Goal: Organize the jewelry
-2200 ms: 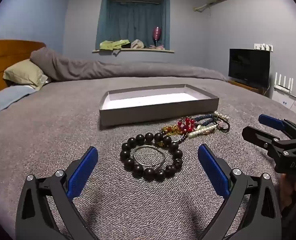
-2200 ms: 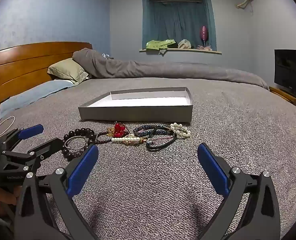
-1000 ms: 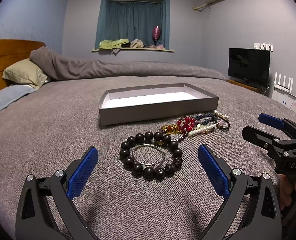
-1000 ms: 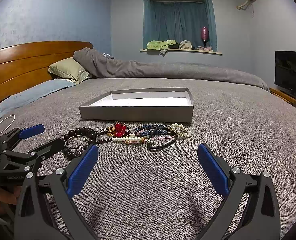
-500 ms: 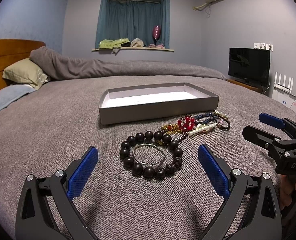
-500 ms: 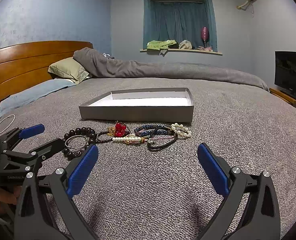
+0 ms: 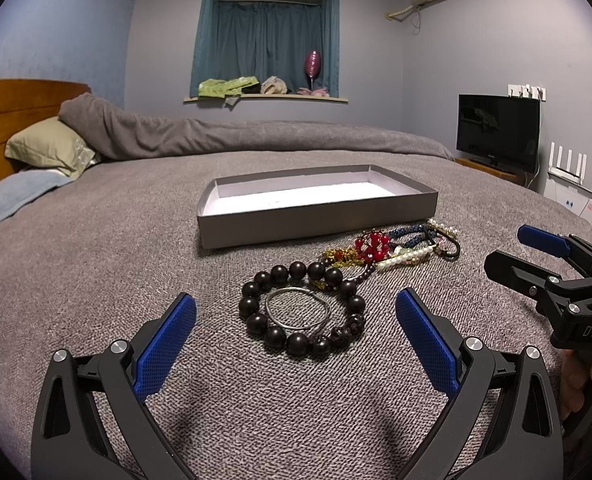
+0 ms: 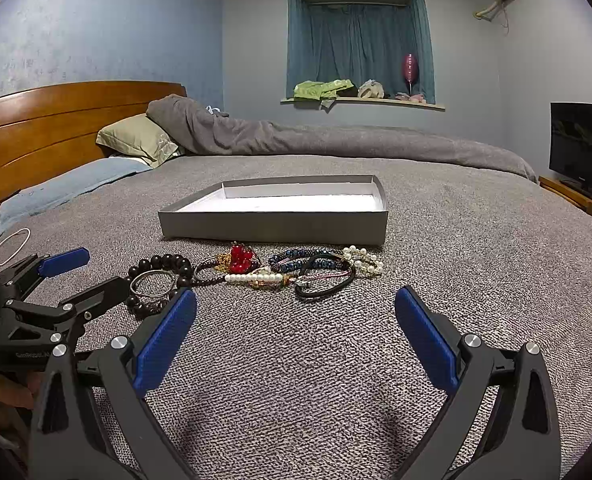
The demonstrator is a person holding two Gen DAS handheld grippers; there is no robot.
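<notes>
box (image 7: 316, 216) grey, white inside | beads (image 7: 296, 344) dark brown | blanket (image 7: 96, 260) grey

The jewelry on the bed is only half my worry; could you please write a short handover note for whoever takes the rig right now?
Left gripper: open, empty, aimed at the dark bead bracelet with the silver bangle lying inside its loop.
Right gripper: open, empty, facing the tangled pile: red bead piece, pearl strand, blue bead bracelet, black cord.
Grey tray: on the bedspread just behind the jewelry; nothing visible inside.
Done: nothing placed.
Left: move every piece into the tray.
</notes>
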